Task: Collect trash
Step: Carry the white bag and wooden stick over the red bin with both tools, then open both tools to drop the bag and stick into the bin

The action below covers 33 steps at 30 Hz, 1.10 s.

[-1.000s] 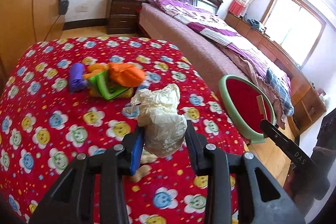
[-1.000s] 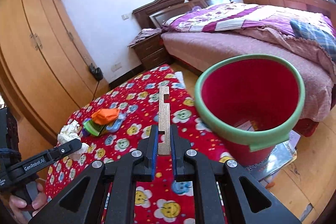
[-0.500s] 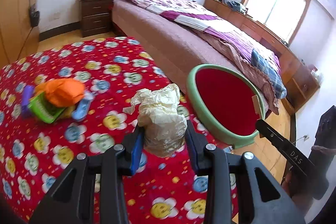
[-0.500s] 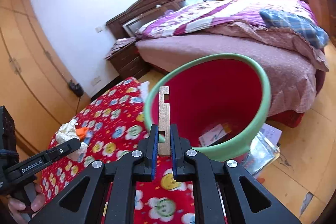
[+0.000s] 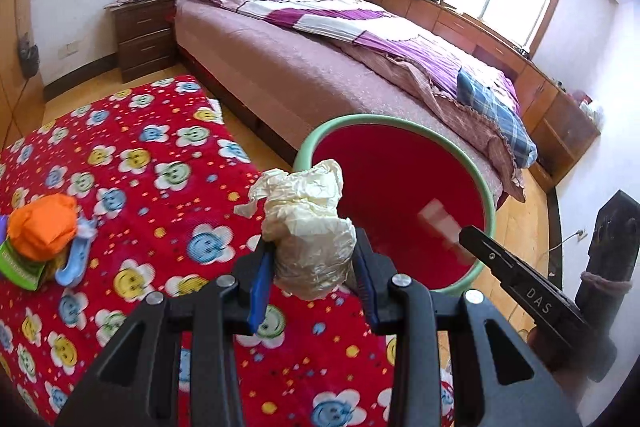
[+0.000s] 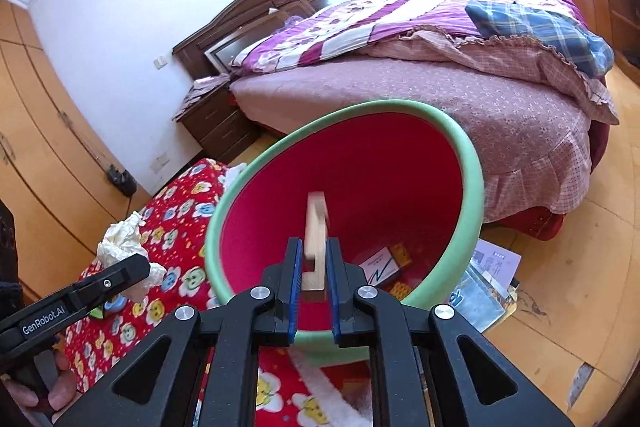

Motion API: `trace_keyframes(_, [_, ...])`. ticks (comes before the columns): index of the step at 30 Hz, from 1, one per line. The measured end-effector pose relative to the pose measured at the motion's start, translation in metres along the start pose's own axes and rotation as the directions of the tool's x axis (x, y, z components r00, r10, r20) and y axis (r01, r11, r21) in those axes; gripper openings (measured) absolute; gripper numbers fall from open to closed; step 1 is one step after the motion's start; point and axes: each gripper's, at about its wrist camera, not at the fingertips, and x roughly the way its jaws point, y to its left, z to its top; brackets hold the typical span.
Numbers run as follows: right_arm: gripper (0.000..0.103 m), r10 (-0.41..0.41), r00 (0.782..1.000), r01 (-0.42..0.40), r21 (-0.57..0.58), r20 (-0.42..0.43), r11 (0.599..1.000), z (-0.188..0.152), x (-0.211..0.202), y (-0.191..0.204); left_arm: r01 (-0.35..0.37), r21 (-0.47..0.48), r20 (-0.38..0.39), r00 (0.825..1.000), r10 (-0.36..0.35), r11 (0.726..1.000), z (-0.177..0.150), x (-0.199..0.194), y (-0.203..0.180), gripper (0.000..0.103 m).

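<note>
Wooden piece (image 6: 315, 227) motion-blurred.

The bin (image 6: 460, 155) is standing on the floor between the patterned blanket (image 5: 132, 163) on its left and the bed (image 5: 320, 67) behind it. Papers (image 6: 492, 267) are lying beside its base, boxes (image 6: 380, 265) inside it. A nightstand (image 5: 144, 31) is sitting left of the bed.
</note>
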Motion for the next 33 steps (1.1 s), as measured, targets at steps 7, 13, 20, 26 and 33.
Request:
trace_keyframes(7, [0.013,-0.007,1.000,0.007,0.017,0.015,1.000,0.002,-0.001,-0.011,0.001,0.040,-0.013,1.000,-0.001,0.999,0.006,0.016,-0.016,0.038])
trace_keyframes(13, [0.013,-0.018,0.999,0.017,0.027,0.035,1.000,0.002,-0.008,-0.017,0.012,0.080,-0.026,1.000,-0.010,0.997,0.008,0.030,-0.033,0.038])
trace_keyframes(20, [0.013,-0.027,0.999,0.025,0.036,0.047,0.999,0.002,-0.014,-0.025,0.036,0.115,-0.043,0.999,-0.031,0.993,0.012,0.049,-0.049,0.041])
trace_keyframes(26, [0.014,-0.030,0.998,0.028,0.045,0.048,0.999,0.001,-0.016,-0.029,0.012,0.091,-0.053,0.999,-0.007,0.996,0.014,0.061,-0.050,0.060])
trace_keyframes(33, [0.016,-0.028,0.999,0.026,0.055,0.038,0.998,-0.001,-0.015,-0.029,0.012,0.096,-0.038,0.999,-0.008,0.995,0.012,0.053,-0.047,0.061])
